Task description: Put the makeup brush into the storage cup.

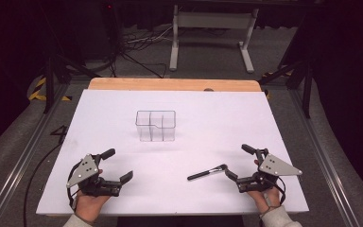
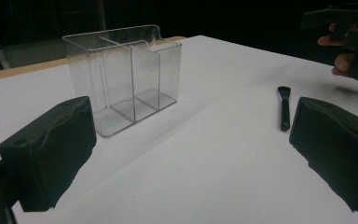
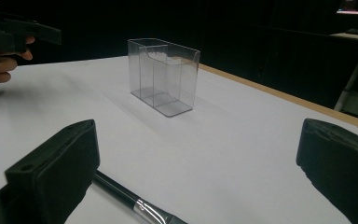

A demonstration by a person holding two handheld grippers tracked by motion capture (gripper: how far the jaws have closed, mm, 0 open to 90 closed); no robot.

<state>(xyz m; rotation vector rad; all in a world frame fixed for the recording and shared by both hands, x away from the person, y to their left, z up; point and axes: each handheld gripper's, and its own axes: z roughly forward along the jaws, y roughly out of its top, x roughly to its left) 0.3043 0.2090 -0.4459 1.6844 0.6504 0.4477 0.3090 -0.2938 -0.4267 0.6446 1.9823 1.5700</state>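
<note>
The makeup brush [image 1: 208, 171] is lying flat on the white worktop [image 1: 217, 118], on the near side of the clear organizer [image 1: 156, 126] and off toward the person's right, well apart from it. Its black handle is pointing toward the person's left and its bristle head toward the right tool [image 1: 240, 163], which is sitting just beside that end. The brush is looking light, slim and stiff along the handle, likely to roll or slip if pinched near the soft bristles; the mid-handle seems the best place to take hold.

The right tool is resting with its jaws spread wide and nothing between them. The left tool [image 1: 118, 164] is waiting on the near left of the organizer, jaws equally wide apart and holding nothing.

The organizer is standing upright with three open compartments, looking thin-walled and easy to tip. Nothing is lying between the brush and the organizer; the low-lying handle against the worktop is the main difficulty.
</note>
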